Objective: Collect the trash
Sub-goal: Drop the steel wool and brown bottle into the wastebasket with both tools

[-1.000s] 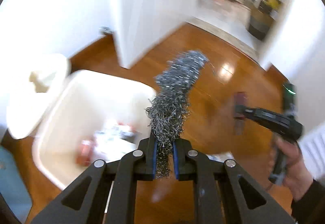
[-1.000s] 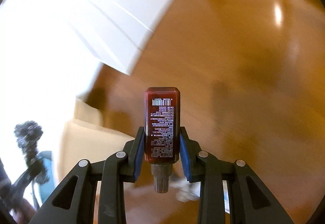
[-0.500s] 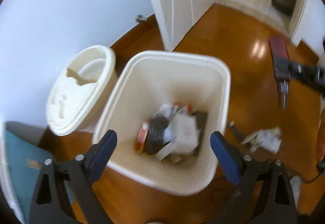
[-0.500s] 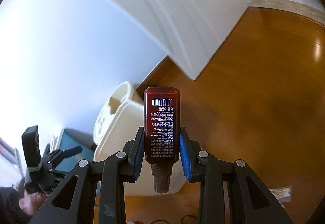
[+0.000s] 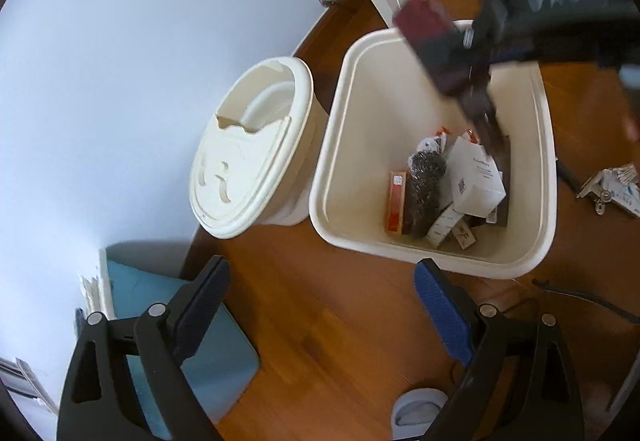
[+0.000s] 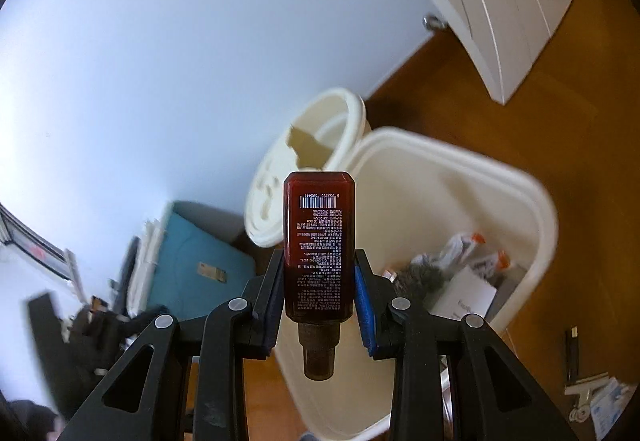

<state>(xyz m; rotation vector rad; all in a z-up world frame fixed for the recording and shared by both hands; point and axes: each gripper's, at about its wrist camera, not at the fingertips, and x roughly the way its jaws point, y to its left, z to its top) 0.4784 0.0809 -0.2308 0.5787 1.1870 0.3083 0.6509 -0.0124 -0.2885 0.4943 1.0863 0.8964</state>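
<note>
I use the cream bin [image 5: 536, 129] as my reference for everything here. My left gripper [image 5: 320, 305] hangs on the near side of the bin, above the wooden floor [image 5: 328, 325], its two blue-padded fingers spread wide with nothing between them. My right gripper [image 6: 319, 305] is clamped on a dark red bottle [image 6: 319, 245], pads pressed to both flat sides, neck and cap pointing back toward the camera; seen from the left wrist, that bottle [image 5: 436, 41] hovers over the far rim of the bin, blurred and tilted. I judge the drop of this bottle to be the step in hand, and it only needs the fingers to part once the bottle is fully over the opening. Inside the bin I already count a wad of steel wool [image 5: 424, 193], a small white box [image 5: 476, 177], a thin red packet [image 5: 396, 197] and some wrappers, so a good share of the collecting looks done. The bin's lid [image 5: 248, 153] leans against the bin's left side, next to the wall. What I think is left: on the floor just right of the bin lies a crumpled white wrapper with a metal clip [image 5: 612, 189], and a thin dark stick [image 6: 573, 353] lies near it; both look like litter waiting to be fetched. A teal mat [image 5: 200, 353] lies on the floor left of the bin, and I take it as furnishing, not trash.
</note>
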